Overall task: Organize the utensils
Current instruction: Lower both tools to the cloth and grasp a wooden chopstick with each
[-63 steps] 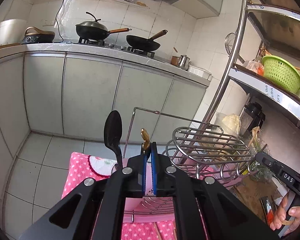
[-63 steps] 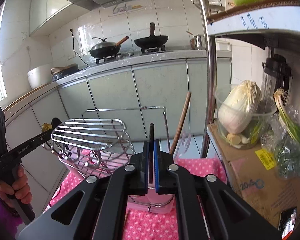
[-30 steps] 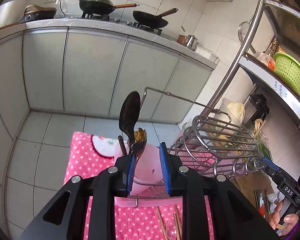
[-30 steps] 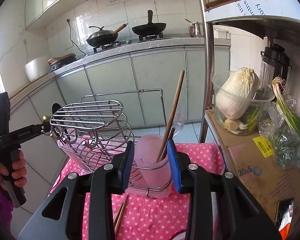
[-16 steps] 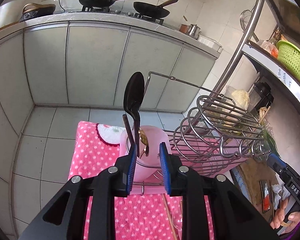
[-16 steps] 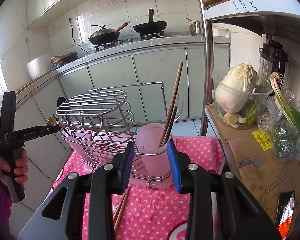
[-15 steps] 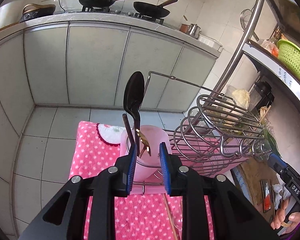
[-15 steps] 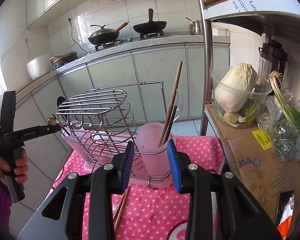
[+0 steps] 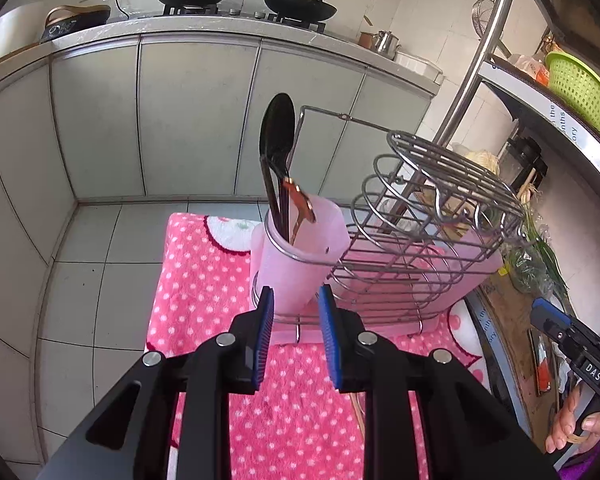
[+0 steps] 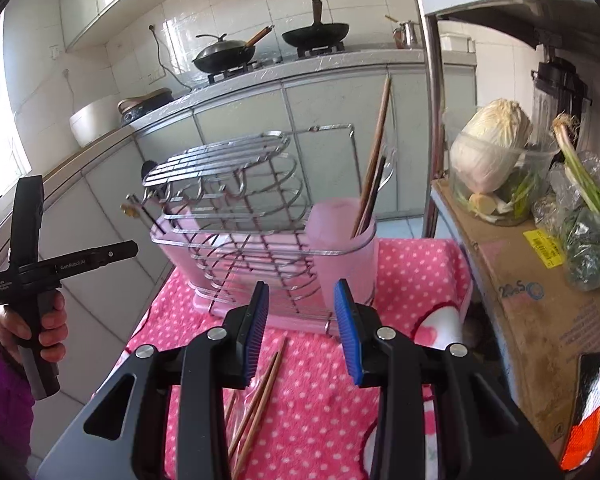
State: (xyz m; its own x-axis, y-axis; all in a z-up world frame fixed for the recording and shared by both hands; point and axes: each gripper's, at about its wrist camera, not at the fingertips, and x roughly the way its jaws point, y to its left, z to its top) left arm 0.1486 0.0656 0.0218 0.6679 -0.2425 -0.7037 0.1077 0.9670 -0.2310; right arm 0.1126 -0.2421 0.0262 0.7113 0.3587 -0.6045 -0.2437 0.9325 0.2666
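**op:** Chopsticks (image 10: 260,392) are what I'm after next. A few loose ones lie on the pink dotted cloth (image 10: 412,264) over the desk, right under my right tool (image 10: 300,322), just below and a bit left of its blue pads. Their long axis runs from near me away toward the wire rack (image 10: 228,208), tilted slightly to the right at the far end. So they point roughly along the tool, not across it.

**reply:** Which hand is closer? And are the tools free?

**op:** Right one, easily. From the left tool (image 9: 296,328) I only catch a sliver of a stick (image 9: 358,412) beside its right finger. Both tools are parted with nothing between the pads, the right a bit wider than the left. The left one faces the pink cup (image 9: 300,248), which has the black spoon (image 9: 276,140) and a copper-coloured utensil (image 9: 300,204) standing in it. The other pink cup (image 10: 346,248), on the right end of the rack, already has a couple of chopsticks (image 10: 376,156) standing up in it.

**reply:** So drop the right one straight down?

**op:** Pretty much, I reckon, though the sticks lie close together and flat on fuzzy cloth, so I may pinch more than one.
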